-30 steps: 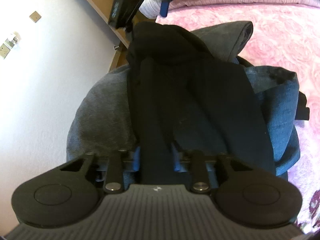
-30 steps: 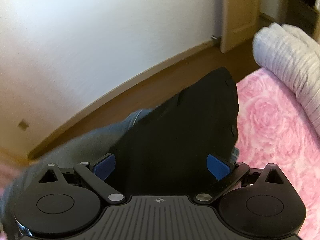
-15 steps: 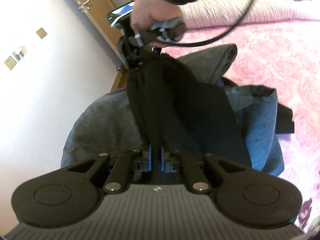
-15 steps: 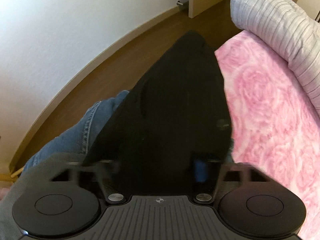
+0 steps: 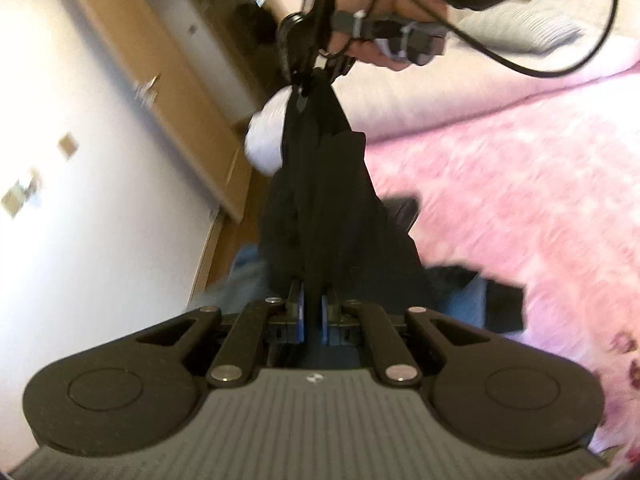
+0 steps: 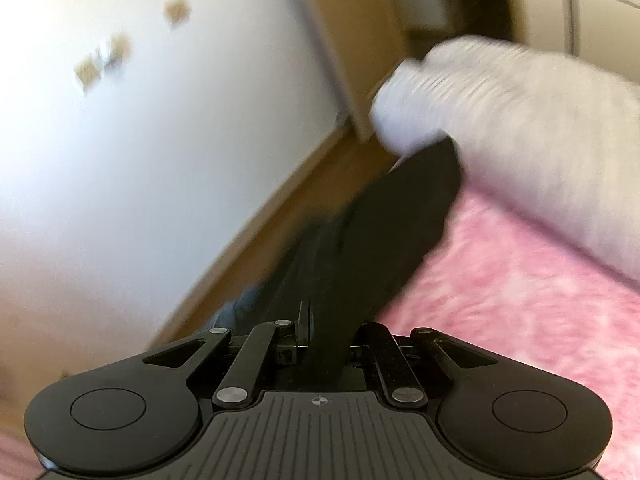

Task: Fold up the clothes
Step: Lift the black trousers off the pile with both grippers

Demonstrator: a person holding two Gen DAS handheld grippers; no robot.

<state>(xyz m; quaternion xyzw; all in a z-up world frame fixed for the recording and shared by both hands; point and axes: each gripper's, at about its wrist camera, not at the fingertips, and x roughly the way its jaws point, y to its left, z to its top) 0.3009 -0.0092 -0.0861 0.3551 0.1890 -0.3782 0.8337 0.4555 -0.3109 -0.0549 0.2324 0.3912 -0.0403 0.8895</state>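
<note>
A black garment [image 5: 332, 208] hangs stretched between my two grippers above the pink bed. My left gripper [image 5: 313, 312] is shut on its near edge, blue pads pressed against the cloth. My right gripper [image 5: 316, 68], held in a hand, is shut on the far end of the same garment in the left wrist view. In the right wrist view the black garment [image 6: 372, 248] runs out from my shut right gripper [image 6: 320, 340]. Blue denim clothes [image 5: 464, 300] lie under the garment.
A pink floral bedspread [image 5: 520, 200] covers the bed to the right. A pale striped pillow or rolled duvet [image 6: 500, 120] lies at the bed's head. A white wall [image 5: 80, 200], a wooden door [image 5: 168, 92] and wooden floor [image 6: 280, 220] are on the left.
Both grippers closed on the black garment and lifted it off the pile of clothes. It now hangs taut between them, and the grey clothing has dropped out of view.
</note>
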